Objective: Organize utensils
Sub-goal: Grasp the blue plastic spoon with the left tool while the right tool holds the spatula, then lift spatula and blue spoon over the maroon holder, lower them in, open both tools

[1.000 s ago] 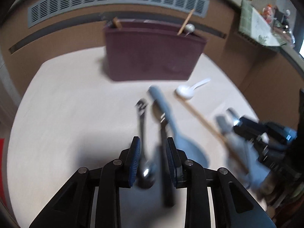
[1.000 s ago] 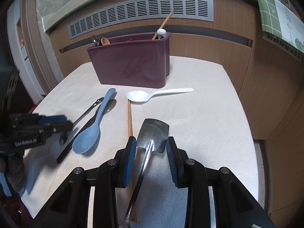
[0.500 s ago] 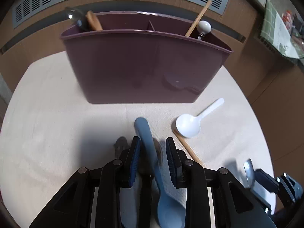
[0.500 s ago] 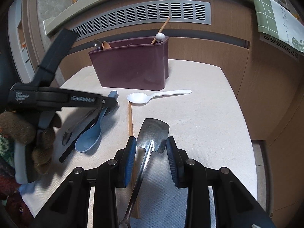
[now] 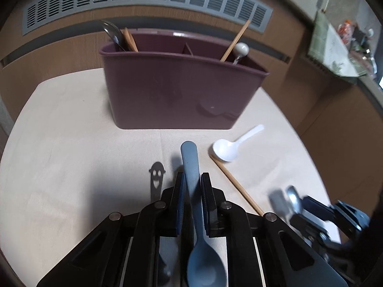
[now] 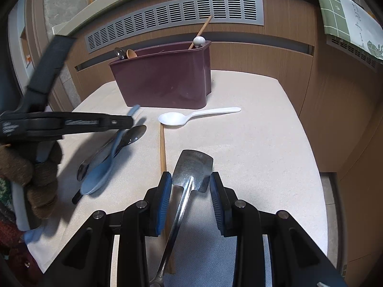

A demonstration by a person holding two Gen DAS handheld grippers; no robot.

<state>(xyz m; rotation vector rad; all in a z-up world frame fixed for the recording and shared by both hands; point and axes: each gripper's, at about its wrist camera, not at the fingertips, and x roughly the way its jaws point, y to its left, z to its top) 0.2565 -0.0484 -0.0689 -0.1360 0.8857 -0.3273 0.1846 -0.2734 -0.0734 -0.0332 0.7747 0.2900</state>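
Observation:
On the beige table lies a blue spoon (image 5: 189,154), handle toward the maroon organizer (image 5: 179,91). My left gripper (image 5: 192,179) has its jaws closing, and the pads press on the handle at both sides. In the right wrist view the left gripper (image 6: 129,122) reaches in from the left over the blue spoon (image 6: 95,179), whose handle end is blurred. My right gripper (image 6: 191,175) stands open astride the neck of a metal spatula (image 6: 194,162) that rests on the table; neither pad touches it.
A white plastic spoon (image 6: 174,118) and a wooden chopstick (image 6: 162,148) lie between the two grippers. A metal spoon (image 6: 134,134) lies under the blue one, and a handle with a cut-out face (image 5: 156,174) lies beside it. The organizer (image 6: 165,81) holds chopsticks and spoons.
My left gripper slid forward from the spoon bowls to the blue spoon's handle, nearer the organizer, and its jaws narrowed onto that handle. The right gripper and spatula have not moved.

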